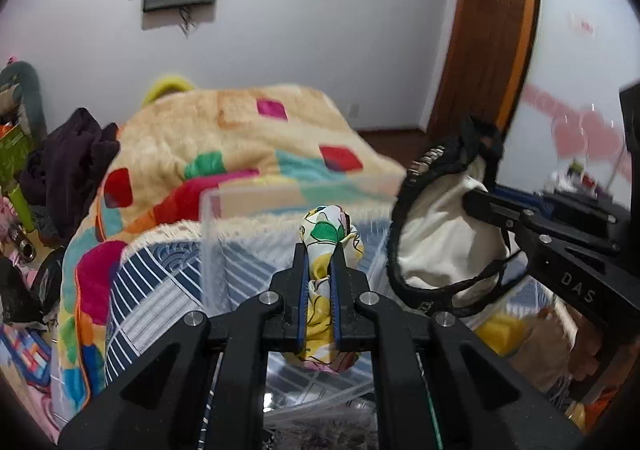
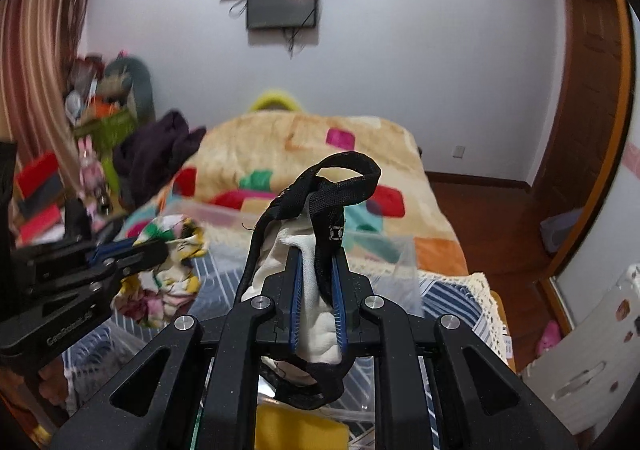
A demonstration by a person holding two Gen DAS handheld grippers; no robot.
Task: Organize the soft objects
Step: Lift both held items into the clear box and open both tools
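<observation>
My left gripper [image 1: 320, 250] is shut on a floral cloth [image 1: 326, 234], white with green and yellow flowers, and holds it above a clear plastic box [image 1: 208, 210] on the bed. The cloth also shows in the right wrist view [image 2: 168, 270], hanging from the left gripper [image 2: 160, 248]. My right gripper [image 2: 316, 254] is shut on a white garment with black trim [image 2: 316, 290]. In the left wrist view the garment [image 1: 436, 230] hangs from the right gripper [image 1: 470, 200], to the right of the box.
A colourful patchwork blanket [image 1: 240, 138] covers the bed behind the box. A blue patterned cloth [image 1: 160, 282] lies under the box. A dark purple garment [image 2: 156, 150] and clutter sit at the left. A yellow item [image 2: 296, 430] lies below the right gripper. A wooden door [image 2: 588, 130] stands right.
</observation>
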